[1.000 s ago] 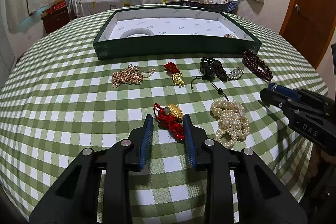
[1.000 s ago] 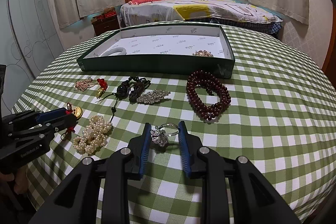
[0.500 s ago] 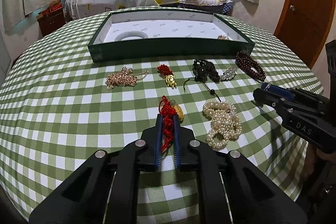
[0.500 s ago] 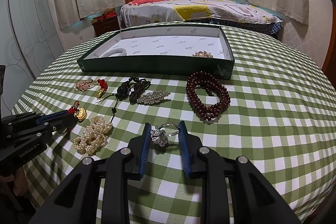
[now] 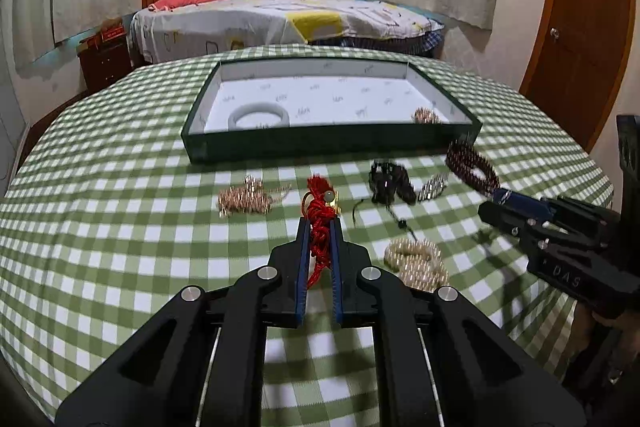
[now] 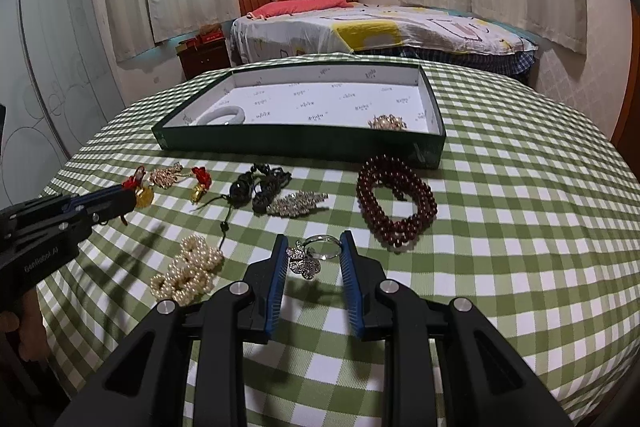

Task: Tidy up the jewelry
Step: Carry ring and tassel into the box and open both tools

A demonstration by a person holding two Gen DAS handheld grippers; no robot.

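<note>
A round table [image 6: 520, 187] under a green checked cloth carries a green tray [image 5: 328, 143] with white lining; a white bangle [image 5: 259, 115] lies at the tray's left end and a small gold cluster [image 6: 387, 123] near its right end. In front of the tray, on the cloth, sit a dark red bead bracelet [image 6: 394, 201], a pearl string [image 6: 188, 273], a black cord piece [image 6: 262, 187], a silver brooch [image 6: 298, 203], a gold chain [image 5: 246, 199] and a small red-and-gold charm [image 6: 200, 183].

The left gripper [image 5: 319, 227] is clamped on a red cord pendant [image 5: 319, 227], its gold piece showing just past the fingertips. A second ago that pendant lay on the cloth between spread jaws; now it hangs lifted, clear of the table and nearer the tray.

The right gripper [image 6: 312, 259] stands spread wide, low over the cloth, with a silver ring [image 6: 308, 257] lying between its fingers, touching neither as far as can be told. It has not shifted since the earlier view.
</note>
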